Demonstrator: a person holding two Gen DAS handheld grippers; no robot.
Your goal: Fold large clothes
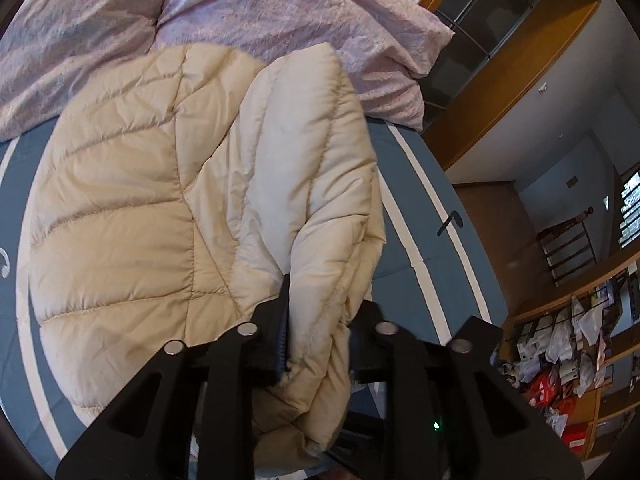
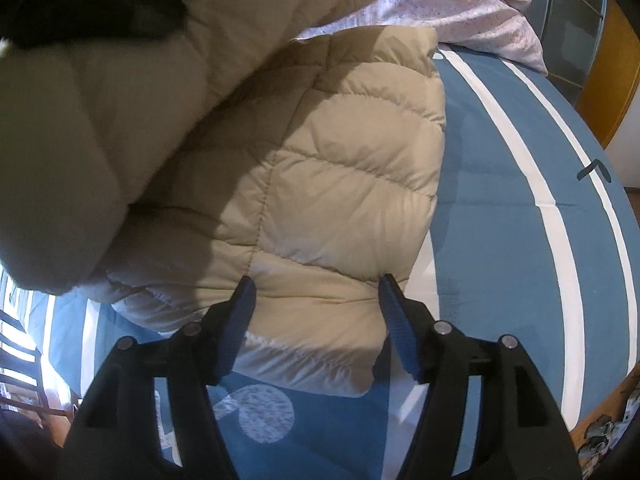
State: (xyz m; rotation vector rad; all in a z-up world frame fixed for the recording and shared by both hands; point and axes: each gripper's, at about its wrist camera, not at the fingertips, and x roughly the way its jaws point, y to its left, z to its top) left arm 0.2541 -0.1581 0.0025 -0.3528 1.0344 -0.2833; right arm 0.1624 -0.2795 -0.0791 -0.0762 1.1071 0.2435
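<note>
Left wrist view: left gripper clamped on sleeve of cream quilted puffer jacket atop blue striped bedsheet; right gripper agape, empty, over hem near bed's front edge; slippery sleeve could slide free, spoiling fold.

The left gripper fills the bottom centre of its view, pointing steeply down. Its jaws stand fairly close together, with a bunched fold of the cream puffer jacket between them; the left finger's ribbed pad lies against the fabric, the right finger is partly hidden by it. The right gripper also sits at the bottom centre of its view, angled downward, its jaws spread wide with blue pads showing, hovering over the jacket's lower edge, gripping nothing.
</note>
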